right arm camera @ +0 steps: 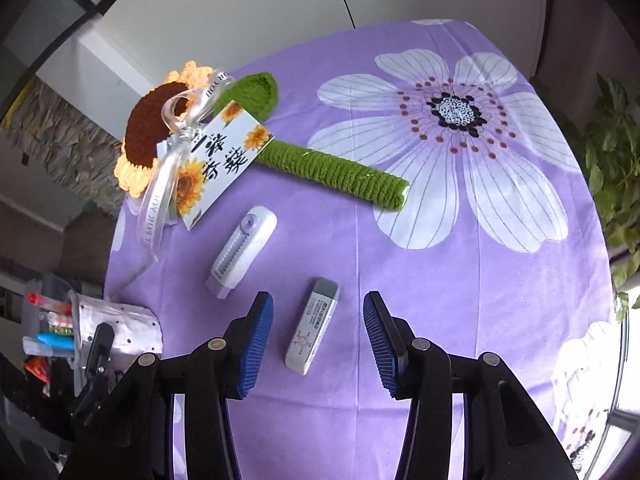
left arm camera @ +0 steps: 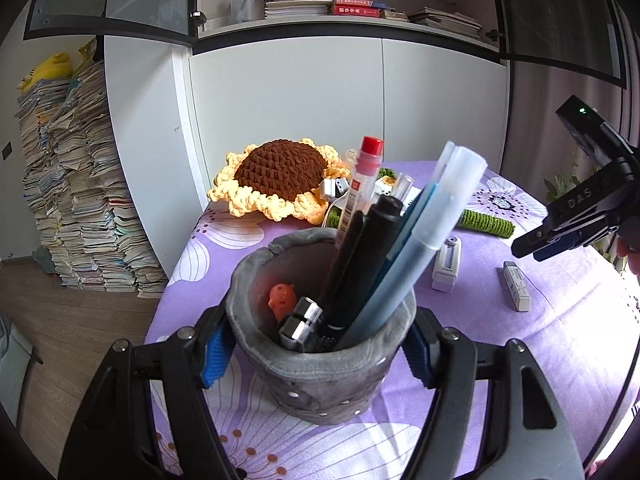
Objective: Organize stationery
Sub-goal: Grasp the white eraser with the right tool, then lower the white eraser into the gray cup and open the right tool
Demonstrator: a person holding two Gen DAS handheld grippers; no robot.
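Observation:
My left gripper (left arm camera: 318, 350) is shut on a grey felt pen holder (left arm camera: 320, 384), with a blue pad on each side of its wall. The holder contains a red-capped pen (left arm camera: 362, 176), black markers (left arm camera: 372, 248), a light blue pen (left arm camera: 432, 216) and a small orange figure (left arm camera: 282, 300). A white eraser (right arm camera: 313, 325) lies flat on the purple cloth. My right gripper (right arm camera: 318, 298) hovers open over it, its pads clear of both sides. A white correction tape (right arm camera: 244, 252) lies just left of the eraser. The right gripper (left arm camera: 536, 244) also shows at the right of the left wrist view.
A crocheted sunflower (right arm camera: 156, 128) with a green stem (right arm camera: 332, 172) and a card tag (right arm camera: 224, 160) lies across the far side of the flowered tablecloth (right arm camera: 440, 320). A plant (right arm camera: 616, 160) stands past the table's right edge. Paper stacks (left arm camera: 80, 200) rise from the floor at left.

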